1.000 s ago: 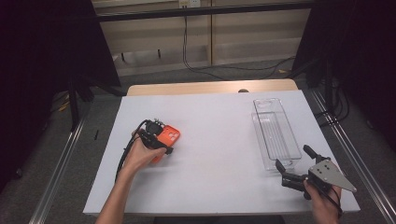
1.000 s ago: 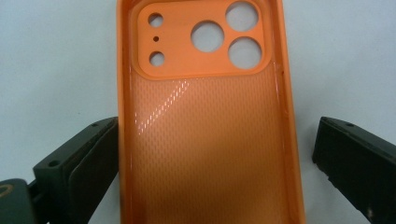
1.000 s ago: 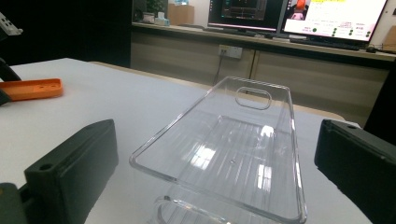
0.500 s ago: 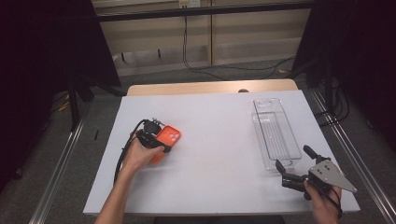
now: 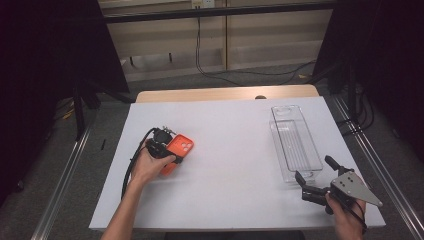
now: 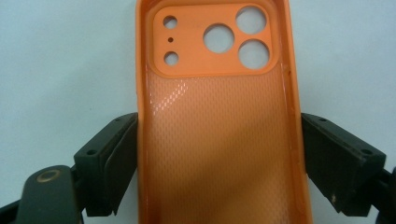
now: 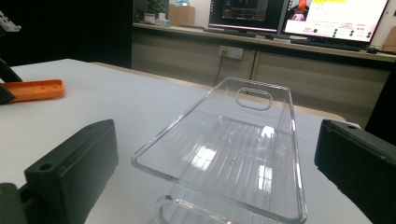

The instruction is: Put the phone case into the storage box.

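An orange phone case [image 6: 219, 154] lies inside-up on the white table [image 5: 235, 165], camera cut-outs at its far end. My left gripper [image 6: 219, 128] has just been closing on it, and its black pads now press against both long sides. From above, the case [image 5: 180, 147] sits at the table's left with the left gripper [image 5: 162, 150] at its near end. My right gripper [image 5: 313, 168] stands open at the front right, just short of a clear plastic tray [image 5: 286, 107]. In the right gripper view the jaws [image 7: 217, 130] spread wider than the tray's [image 7: 254, 86] near end.
A black cable [image 5: 131, 167] loops from the left gripper along the forearm. The orange case [image 7: 35, 89] shows far left in the right gripper view. Monitors [image 7: 299, 14] and a wooden counter stand beyond the table's far edge.
The left gripper has shifted slightly against the orange case. The case, the tray and the right gripper stay where they were.
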{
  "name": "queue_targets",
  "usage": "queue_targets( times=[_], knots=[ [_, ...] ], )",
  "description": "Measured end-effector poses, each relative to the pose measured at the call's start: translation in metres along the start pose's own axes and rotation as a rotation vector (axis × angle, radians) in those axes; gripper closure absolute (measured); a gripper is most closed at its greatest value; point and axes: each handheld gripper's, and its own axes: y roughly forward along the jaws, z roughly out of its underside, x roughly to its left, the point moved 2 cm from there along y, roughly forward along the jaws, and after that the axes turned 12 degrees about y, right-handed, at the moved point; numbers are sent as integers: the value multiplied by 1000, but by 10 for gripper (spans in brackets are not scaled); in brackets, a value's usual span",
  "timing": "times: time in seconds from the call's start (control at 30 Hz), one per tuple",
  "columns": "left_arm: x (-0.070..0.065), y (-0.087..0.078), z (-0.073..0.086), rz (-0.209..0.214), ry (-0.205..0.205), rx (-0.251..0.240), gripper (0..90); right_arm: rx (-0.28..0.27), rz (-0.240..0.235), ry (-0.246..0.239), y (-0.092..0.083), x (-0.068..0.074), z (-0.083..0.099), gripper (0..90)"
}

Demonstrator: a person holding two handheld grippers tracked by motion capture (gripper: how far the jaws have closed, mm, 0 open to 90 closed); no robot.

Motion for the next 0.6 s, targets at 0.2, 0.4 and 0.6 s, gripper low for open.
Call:
queue_targets(
  times=[0.2,0.4,0.6],
  knots=[
    [-2,-1,0,4,6,0,162,1,0,0,-1,0,0,0],
    [-3,-3,0,18,-4,-17,161,3,-1,0,0,0,0,0],
    [-3,-8,0,10,-14,-37,161,4,-1,1,0,0,0,0]
  ],
)
